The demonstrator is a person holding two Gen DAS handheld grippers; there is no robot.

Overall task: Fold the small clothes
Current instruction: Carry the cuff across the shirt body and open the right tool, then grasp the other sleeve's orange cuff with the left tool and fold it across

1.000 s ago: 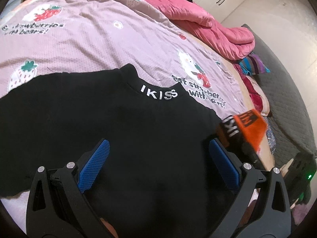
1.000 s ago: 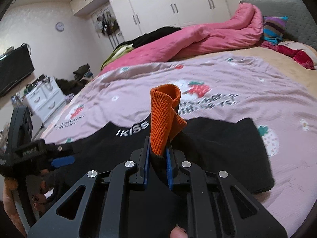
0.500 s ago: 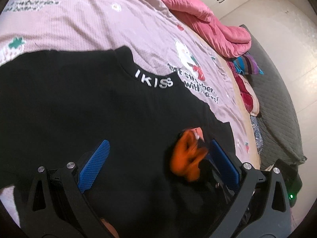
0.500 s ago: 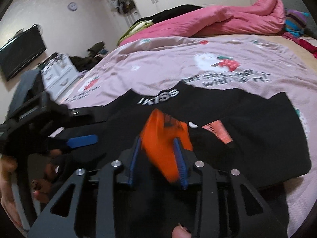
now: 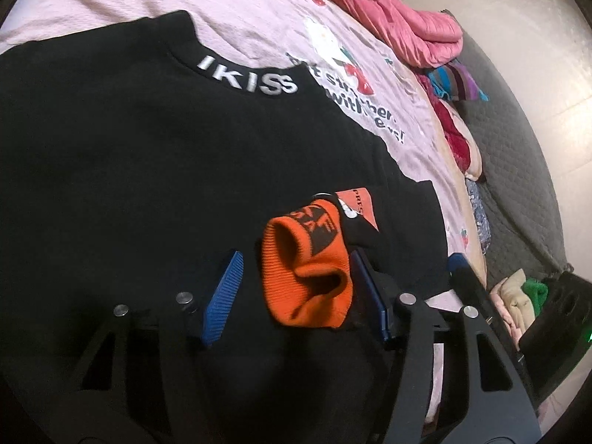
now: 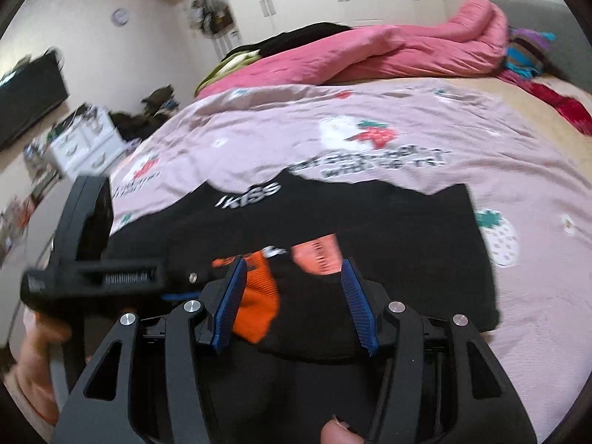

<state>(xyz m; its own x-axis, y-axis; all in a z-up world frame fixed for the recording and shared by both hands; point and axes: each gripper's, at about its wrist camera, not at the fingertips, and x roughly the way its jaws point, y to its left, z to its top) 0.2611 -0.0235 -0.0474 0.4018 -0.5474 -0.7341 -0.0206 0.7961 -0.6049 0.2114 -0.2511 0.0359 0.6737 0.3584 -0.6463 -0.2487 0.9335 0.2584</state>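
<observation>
**Orange cuff passing between grippers over a black top**

Spread flat on the bed [image 5: 229,11], front up, lettered collar toward the upper middle of the left wrist view: a black top [image 5: 129,155], laid out smooth, probably so each fold lands square. Folded in across the body at lower centre: one sleeve, ending in an orange ribbed cuff [image 5: 303,277], bunched and curled open.

Left gripper [image 5: 296,292]: jaws closing, blue pads either side of the cuff, the right-hand pad touching or nearly touching the knit, the left-hand pad clearly apart from it. No firm pinch yet. Likely aim: to pin or take over the sleeve end so the fold stays put.

Right gripper [image 6: 292,303]: jaws opening, pads standing apart, nothing clamped. In its own view, the cuff [image 6: 259,303] lying just inside the left-hand pad, black fabric filling the rest of the gap, a pale orange patch [image 6: 318,255] just beyond the tips. Looks like a release, leaving the sleeve resting on the top's body.

Heaped at the upper right of the left wrist view, well apart from the top: a pink quilt [image 5: 407,26].
</observation>
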